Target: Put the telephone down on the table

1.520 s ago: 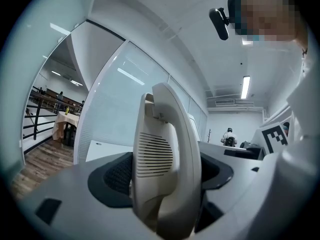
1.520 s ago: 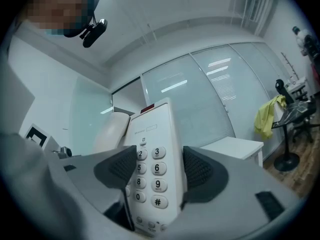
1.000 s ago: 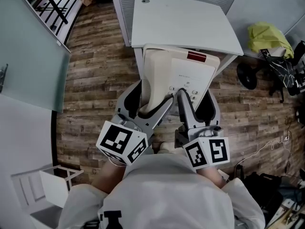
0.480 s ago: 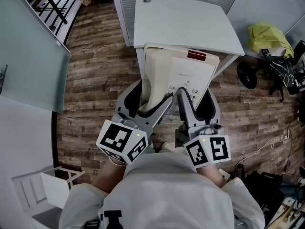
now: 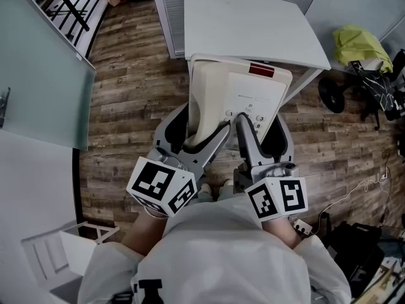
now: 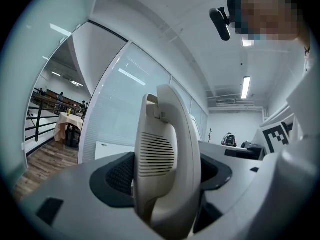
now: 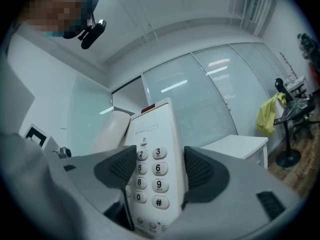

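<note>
Cream telephone (image 5: 243, 94) held two-handed at table (image 5: 253, 24) near edge: left gripper (image 5: 204, 135) clamps handset (image 6: 165, 159), right gripper (image 5: 252, 126) clamps keypad (image 7: 150, 169) side, likely for steady set-down.

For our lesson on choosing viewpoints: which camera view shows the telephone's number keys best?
The right gripper view: the telephone's number keys face the camera, digits readable. The head view shows few past the right gripper. The left gripper view shows only the handset.

Even ceiling-strip light — sharp overhead, fisheye-warped, dark-cornered gripper views.
</note>
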{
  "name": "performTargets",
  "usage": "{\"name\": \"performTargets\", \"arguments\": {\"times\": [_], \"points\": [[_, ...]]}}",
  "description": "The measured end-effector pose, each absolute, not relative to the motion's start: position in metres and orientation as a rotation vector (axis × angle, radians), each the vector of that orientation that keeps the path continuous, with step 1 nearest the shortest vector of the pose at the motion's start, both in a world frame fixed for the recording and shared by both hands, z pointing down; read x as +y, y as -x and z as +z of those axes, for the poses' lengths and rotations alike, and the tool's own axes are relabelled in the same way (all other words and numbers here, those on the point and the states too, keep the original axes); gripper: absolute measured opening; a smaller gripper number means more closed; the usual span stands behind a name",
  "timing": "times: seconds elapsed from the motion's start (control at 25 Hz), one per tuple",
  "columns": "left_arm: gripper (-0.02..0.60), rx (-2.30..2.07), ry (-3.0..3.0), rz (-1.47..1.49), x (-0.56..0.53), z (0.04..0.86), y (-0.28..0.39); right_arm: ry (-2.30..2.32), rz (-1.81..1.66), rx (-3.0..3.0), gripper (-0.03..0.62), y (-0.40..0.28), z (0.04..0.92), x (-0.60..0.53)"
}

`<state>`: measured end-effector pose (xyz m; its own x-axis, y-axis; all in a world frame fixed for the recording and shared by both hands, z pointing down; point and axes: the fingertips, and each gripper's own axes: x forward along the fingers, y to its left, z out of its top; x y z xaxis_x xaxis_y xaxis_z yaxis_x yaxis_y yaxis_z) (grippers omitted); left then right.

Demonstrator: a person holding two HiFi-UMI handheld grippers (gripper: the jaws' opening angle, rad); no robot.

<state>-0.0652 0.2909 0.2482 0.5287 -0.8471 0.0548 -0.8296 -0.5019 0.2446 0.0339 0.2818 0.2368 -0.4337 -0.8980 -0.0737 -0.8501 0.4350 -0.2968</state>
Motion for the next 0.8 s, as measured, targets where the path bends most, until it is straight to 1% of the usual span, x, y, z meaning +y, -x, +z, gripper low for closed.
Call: {"name": "performTargets", "arguments": {"times": [0.24,0.52,0.8], "points": [[0.35,-1.413,-2.516,-0.102,0.286,0.255,0.064,1.53,-0.333,2.473,0.31,-0.035,0.244,0.276],[0.35,-1.427,-2.517,-0.119,0.256,0.262,0.065,1.515,-0.316,2.478,0.31,-0.035,0.25,0.246],[0.35,-1.468,-2.508,-0.129,0.18,0.253,0.053,1.476,-0.311,2.497,0.31,-0.046,0.242,0.167]]}}
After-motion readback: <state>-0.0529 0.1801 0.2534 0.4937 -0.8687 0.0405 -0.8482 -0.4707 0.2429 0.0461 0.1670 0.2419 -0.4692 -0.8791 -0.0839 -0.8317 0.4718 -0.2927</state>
